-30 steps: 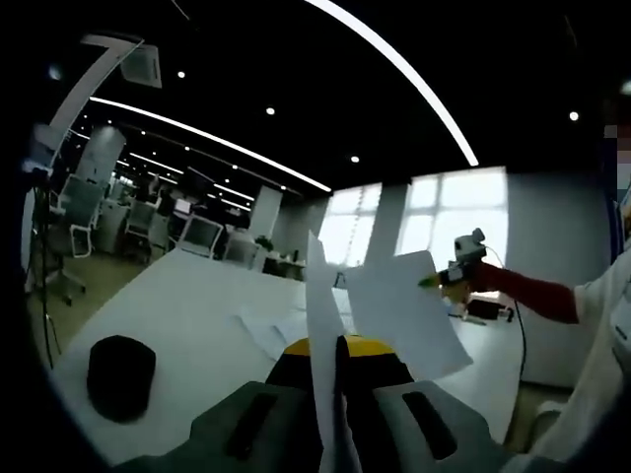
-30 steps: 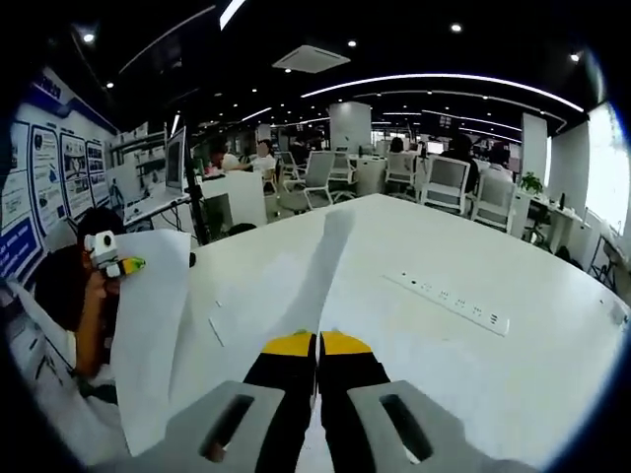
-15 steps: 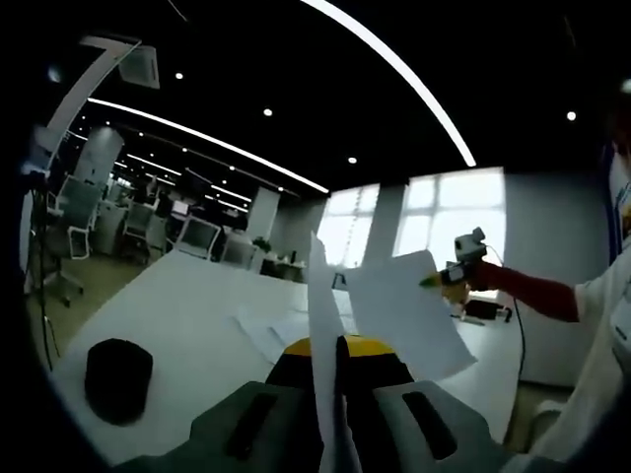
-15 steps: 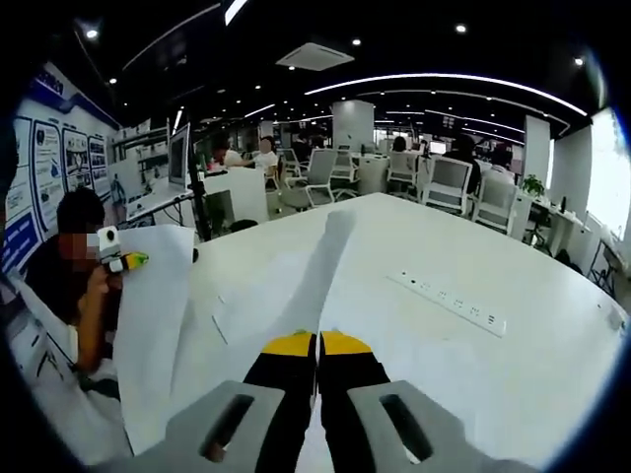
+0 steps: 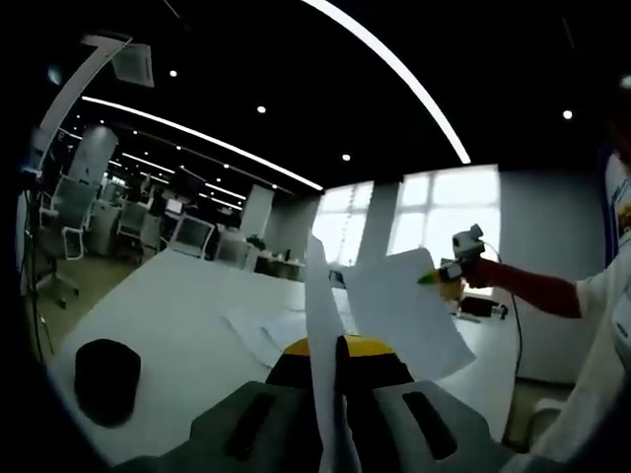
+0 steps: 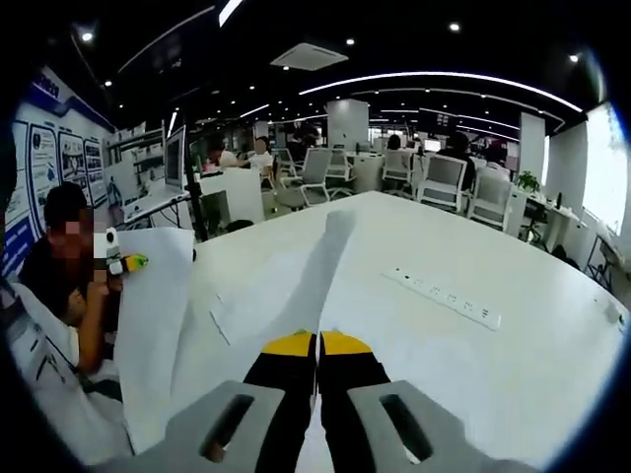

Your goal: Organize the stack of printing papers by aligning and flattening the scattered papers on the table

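Note:
In the left gripper view my left gripper is shut on a white sheet of paper that stands edge-on between its yellow-tipped jaws. To the right, the right gripper holds a second sheet up in the air. More loose papers lie on the white table beyond. In the right gripper view my right gripper is shut on a sheet seen edge-on. At the left there, the left gripper holds up its broad sheet.
A black round object sits on the table at the near left. A white power strip lies on the table to the right. Office chairs and desks stand behind. A person's red sleeve reaches in from the right.
Both grippers stay shut on their sheets. The left view has shifted slightly, so the black object sits lower and further left. The papers hold the same pose.

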Action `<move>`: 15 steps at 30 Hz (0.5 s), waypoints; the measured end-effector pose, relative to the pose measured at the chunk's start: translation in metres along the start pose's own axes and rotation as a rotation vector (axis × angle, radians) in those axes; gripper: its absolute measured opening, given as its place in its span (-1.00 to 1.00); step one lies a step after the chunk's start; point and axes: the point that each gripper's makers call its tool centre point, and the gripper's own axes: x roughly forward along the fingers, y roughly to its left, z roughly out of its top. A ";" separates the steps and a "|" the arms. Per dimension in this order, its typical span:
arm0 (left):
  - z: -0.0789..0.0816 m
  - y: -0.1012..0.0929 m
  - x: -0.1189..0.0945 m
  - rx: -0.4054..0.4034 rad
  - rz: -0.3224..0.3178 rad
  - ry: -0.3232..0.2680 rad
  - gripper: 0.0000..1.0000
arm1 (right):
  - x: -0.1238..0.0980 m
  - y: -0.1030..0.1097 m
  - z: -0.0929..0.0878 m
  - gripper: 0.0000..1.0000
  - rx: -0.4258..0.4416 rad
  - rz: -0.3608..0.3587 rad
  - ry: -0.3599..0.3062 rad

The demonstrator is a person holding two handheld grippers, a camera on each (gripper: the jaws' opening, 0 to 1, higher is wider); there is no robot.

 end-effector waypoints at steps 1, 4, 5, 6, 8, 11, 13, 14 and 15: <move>0.000 0.000 0.000 0.001 0.002 -0.001 -0.88 | -0.001 0.000 0.001 -1.00 0.006 0.002 -0.004; 0.000 0.000 0.000 0.001 0.007 -0.004 -0.88 | -0.003 -0.004 0.002 -1.00 0.010 -0.001 -0.012; -0.001 0.000 0.000 -0.001 0.005 -0.002 -0.88 | -0.003 -0.004 0.001 -1.00 0.008 -0.001 -0.012; -0.002 -0.001 0.001 -0.002 0.002 0.004 -0.88 | -0.004 -0.004 0.000 -1.00 0.009 0.001 -0.010; -0.003 -0.002 0.002 0.001 -0.002 0.007 -0.88 | -0.004 -0.002 -0.002 -1.00 0.001 0.005 -0.004; -0.006 -0.001 0.001 -0.003 -0.007 0.014 -0.88 | -0.003 0.001 -0.001 -1.00 0.003 0.019 -0.006; -0.007 0.003 0.001 -0.014 -0.005 0.011 -0.88 | -0.003 0.000 0.003 -1.00 -0.003 0.019 -0.005; -0.007 0.005 0.002 -0.021 -0.003 0.010 -0.88 | -0.002 0.002 0.003 -1.00 -0.005 0.018 -0.003; -0.008 0.007 0.002 -0.023 -0.002 0.011 -0.88 | -0.002 0.003 0.003 -1.00 -0.006 0.020 -0.001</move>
